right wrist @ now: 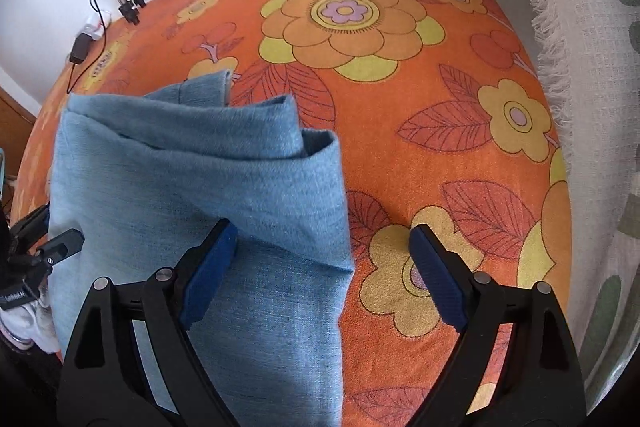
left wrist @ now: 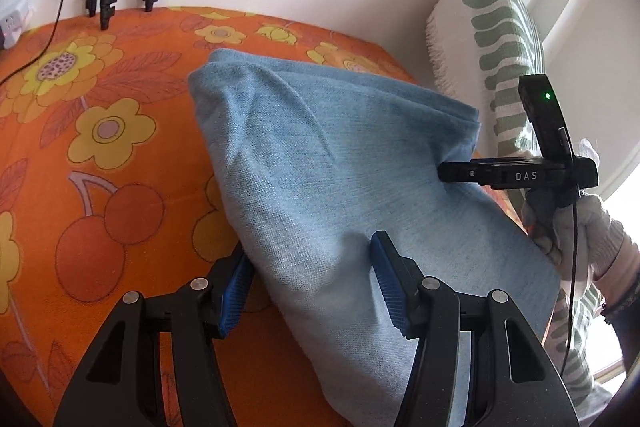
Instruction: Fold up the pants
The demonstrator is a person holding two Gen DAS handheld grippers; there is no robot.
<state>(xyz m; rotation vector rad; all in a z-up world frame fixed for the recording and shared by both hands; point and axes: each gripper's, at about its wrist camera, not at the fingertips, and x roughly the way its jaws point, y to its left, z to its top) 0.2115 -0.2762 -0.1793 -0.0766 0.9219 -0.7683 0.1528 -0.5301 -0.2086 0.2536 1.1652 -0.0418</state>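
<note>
**Folded pants lie between two sets of tongs on the flowered bed**

The light-blue pants point(left wrist: 320, 163) lie folded in a long bundle on the orange flowered bed cover point(left wrist: 100, 131). Their long axis runs away from both tongs, with the layered folded edges at the far end.

The left tongs point(left wrist: 310, 287) straddle the near part of the bundle. One blue pad is at its left edge and the other rests on top of the cloth; whether they pinch it I cannot tell.

The right tongs point(right wrist: 324, 279) stand wide apart, released. Their left pad lies on the denim and their right pad hangs over bare bed cover, just beside the bundle's right edge.

Seen from the left, the right tongs reach in sideways from the right, held by a hand in a white knit glove point(left wrist: 580, 227). A green-patterned fringed cushion point(left wrist: 492, 27) stands beyond it against the wall.
</note>
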